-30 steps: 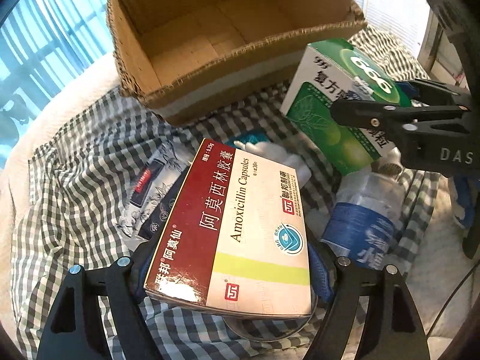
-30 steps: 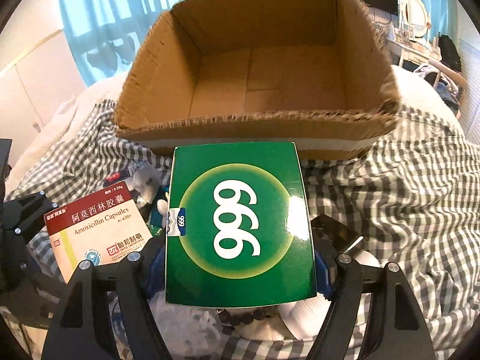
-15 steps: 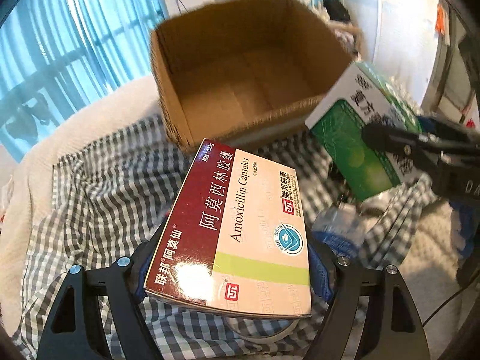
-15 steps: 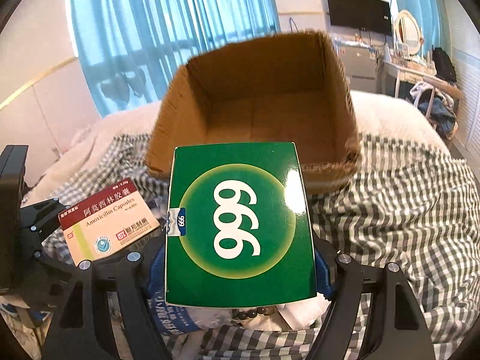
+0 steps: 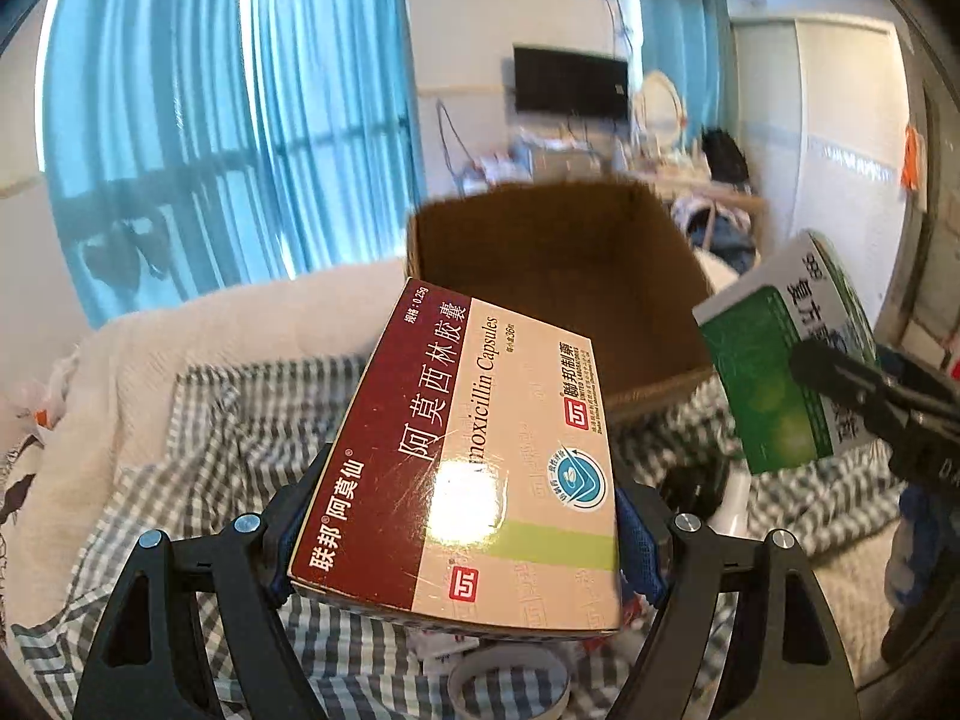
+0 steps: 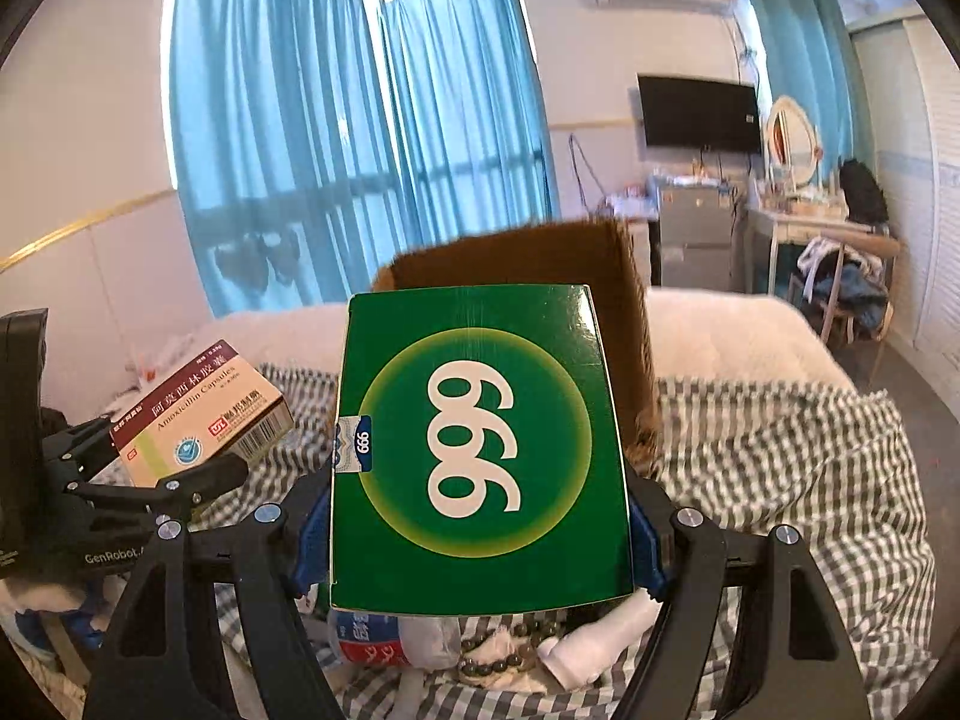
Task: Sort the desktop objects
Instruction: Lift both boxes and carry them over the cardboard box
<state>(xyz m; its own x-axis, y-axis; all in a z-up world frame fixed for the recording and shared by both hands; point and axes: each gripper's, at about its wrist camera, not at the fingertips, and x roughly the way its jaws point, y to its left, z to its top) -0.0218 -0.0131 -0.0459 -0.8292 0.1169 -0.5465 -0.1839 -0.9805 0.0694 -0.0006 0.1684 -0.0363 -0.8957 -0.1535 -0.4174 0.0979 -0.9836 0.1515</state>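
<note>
Holding one medicine box in each set of fingers, I find both clear of the bed and pointed toward the cardboard box point(image 5: 558, 294) at centre frame. My left fingers point(image 5: 456, 540) are clamped on the long sides of the red-and-cream amoxicillin box point(image 5: 474, 456), which fills the lower centre of the left view and lies tilted, its far end toward the carton's opening. My right fingers point(image 6: 480, 534) are clamped on the sides of the green box point(image 6: 480, 450), its printed face toward the camera, covering most of the carton point(image 6: 624, 324) behind it in the right view.

The side grip leaves each box's far end free, which I judge suits sliding it over the carton's rim. The carton sits on the checked cloth point(image 5: 228, 432) spread over the bed, open top up; what shows of its interior is bare.

Remaining items lie on the cloth at the bottom of the right view: a plastic bottle point(image 6: 396, 642), a string of dark beads point(image 6: 504, 657) and a small white bottle point(image 6: 594, 642).

Judgement: both boxes are in transit to the carton, neither released. Risk: the two boxes stand near each other and could collide over the opening.
</note>
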